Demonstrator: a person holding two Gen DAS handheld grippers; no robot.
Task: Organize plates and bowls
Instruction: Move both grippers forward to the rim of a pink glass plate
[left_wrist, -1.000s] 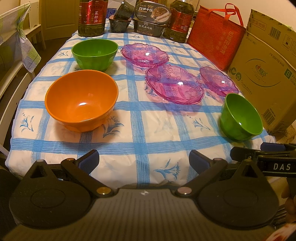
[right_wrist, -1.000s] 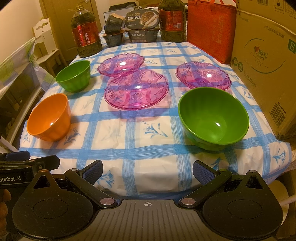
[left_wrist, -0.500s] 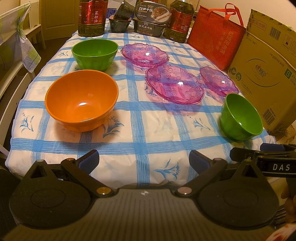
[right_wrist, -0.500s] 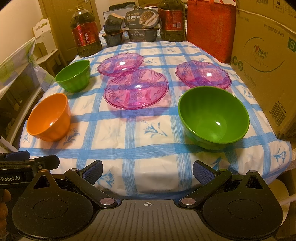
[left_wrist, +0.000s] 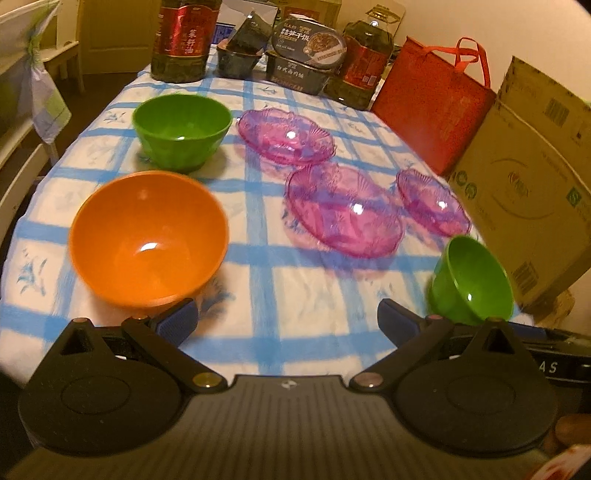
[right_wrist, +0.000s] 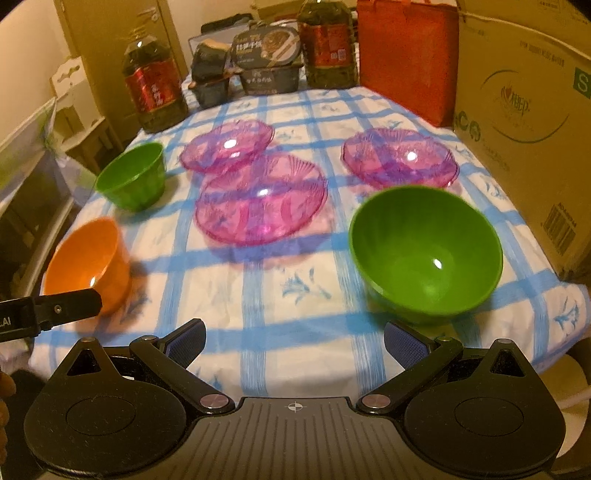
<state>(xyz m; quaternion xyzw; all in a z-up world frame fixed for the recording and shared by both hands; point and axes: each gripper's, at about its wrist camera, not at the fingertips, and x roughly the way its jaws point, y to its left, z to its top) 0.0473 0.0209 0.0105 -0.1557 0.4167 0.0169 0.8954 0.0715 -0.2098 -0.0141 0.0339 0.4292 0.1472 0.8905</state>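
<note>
An orange bowl (left_wrist: 147, 238) sits at the near left of the table, just ahead of my open, empty left gripper (left_wrist: 286, 321). A green bowl (left_wrist: 183, 131) stands behind it. Three pink glass plates lie mid-table: a far one (left_wrist: 286, 138), a large middle one (left_wrist: 343, 212) and a right one (left_wrist: 432, 203). A second green bowl (right_wrist: 424, 253) sits near right, just ahead of my open, empty right gripper (right_wrist: 293, 339). In the right wrist view the orange bowl (right_wrist: 88, 262) is at the left, with the left gripper's finger in front of it.
A blue-checked cloth (right_wrist: 295, 291) covers the table. Oil bottles (left_wrist: 184, 37) and food boxes (left_wrist: 306, 51) stand along the far edge. A red bag (left_wrist: 432, 107) and a cardboard box (left_wrist: 524, 184) line the right side. A chair (left_wrist: 26, 122) stands at the left.
Both grippers have moved forward over the table's near edge, closer to the bowls. The jaws stay open. Nothing on the table has moved.
</note>
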